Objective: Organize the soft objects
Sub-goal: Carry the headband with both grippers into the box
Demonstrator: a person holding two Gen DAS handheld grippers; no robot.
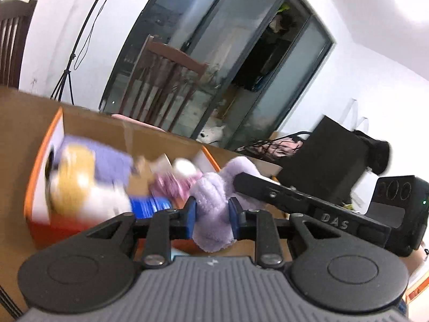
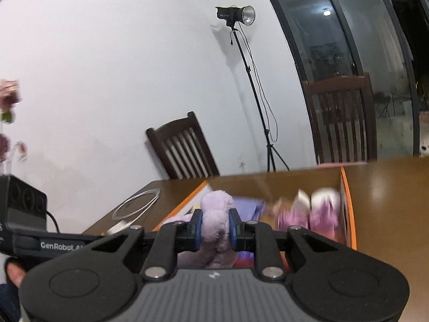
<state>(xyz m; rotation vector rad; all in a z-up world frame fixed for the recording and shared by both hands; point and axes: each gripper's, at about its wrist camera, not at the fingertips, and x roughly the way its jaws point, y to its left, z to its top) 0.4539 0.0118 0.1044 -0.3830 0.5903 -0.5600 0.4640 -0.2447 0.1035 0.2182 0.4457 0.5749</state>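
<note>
Lavender plush (image 1: 214, 214) is pinched between the blue pads (image 1: 189, 216) of the left gripper (image 1: 211, 218), raised just above the brown table (image 1: 16, 139), with the orange-edged cardboard box (image 1: 40, 161) of blurred soft toys behind and to its left. Over on the right, the right gripper (image 2: 213, 229) is likewise clamped on the lavender plush, in front of the open box, where pink plush toys (image 2: 308, 214) lie at its right end.

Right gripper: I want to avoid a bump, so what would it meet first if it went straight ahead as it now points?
The right gripper, shut on the lilac plush, points over the open cardboard box. Likely first: the box's far wall, though blur leaves depth unclear.
</note>
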